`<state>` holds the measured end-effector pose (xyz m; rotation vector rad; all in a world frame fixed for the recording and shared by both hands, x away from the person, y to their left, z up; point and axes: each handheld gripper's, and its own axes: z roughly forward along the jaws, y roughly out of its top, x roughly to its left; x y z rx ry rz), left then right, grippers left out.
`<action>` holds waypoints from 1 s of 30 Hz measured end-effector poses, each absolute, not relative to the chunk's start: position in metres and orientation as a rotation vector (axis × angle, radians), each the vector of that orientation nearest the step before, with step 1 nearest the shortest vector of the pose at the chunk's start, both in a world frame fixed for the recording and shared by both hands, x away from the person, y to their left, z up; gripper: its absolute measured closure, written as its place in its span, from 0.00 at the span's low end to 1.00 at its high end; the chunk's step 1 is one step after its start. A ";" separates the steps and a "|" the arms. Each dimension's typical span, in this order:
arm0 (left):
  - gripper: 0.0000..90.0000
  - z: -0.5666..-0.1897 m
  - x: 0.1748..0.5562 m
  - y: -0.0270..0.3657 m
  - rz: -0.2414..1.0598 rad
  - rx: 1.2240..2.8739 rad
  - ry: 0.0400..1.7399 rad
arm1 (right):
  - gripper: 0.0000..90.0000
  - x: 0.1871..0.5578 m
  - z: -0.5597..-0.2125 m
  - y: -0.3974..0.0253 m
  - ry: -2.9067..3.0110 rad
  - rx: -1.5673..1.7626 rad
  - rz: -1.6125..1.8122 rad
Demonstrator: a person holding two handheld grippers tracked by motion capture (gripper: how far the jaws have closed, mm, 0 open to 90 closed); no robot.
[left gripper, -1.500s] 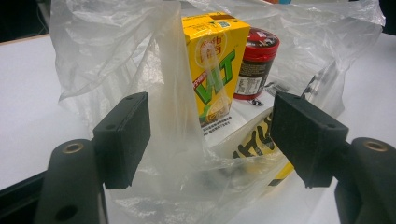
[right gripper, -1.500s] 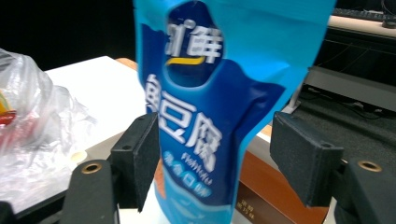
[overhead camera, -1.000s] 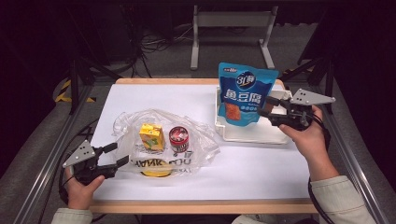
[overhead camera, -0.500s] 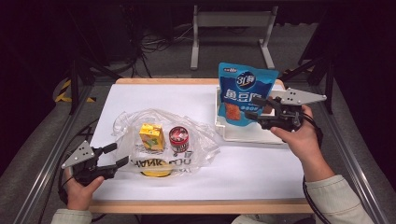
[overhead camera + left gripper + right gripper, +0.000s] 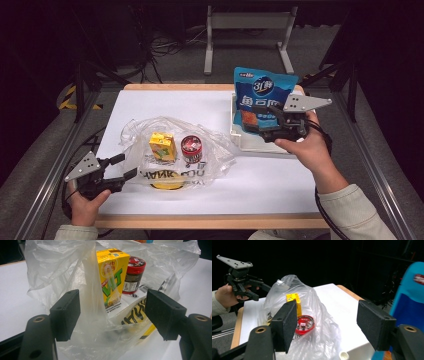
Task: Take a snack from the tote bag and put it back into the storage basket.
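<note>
Since the earlier frames, the right gripper [image 5: 266,131] has drawn back from the blue pouch [image 5: 262,100] and turned toward the middle of the high view; the left gripper [image 5: 120,167] has barely shifted.

Packing looks partly done: the clear bag [image 5: 175,145] at centre already holds a yellow carton [image 5: 161,146] and a red can [image 5: 191,148], both upright and side by side. The pouch is left to go; it stands in the white tray [image 5: 260,146] at upper right.

That pouch sits just beside the right gripper, at the right edge of the right gripper view [image 5: 409,307], outside the wide-open, empty jaws. The left gripper [image 5: 112,312], lower left, also gapes, its jaws either side of bag film without pinching it.
</note>
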<state>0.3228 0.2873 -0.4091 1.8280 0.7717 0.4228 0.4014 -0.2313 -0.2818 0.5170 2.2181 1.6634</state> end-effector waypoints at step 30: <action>0.33 -0.409 0.305 0.298 0.445 1.786 0.816 | 0.35 0.417 -0.295 -0.122 2.381 0.358 1.753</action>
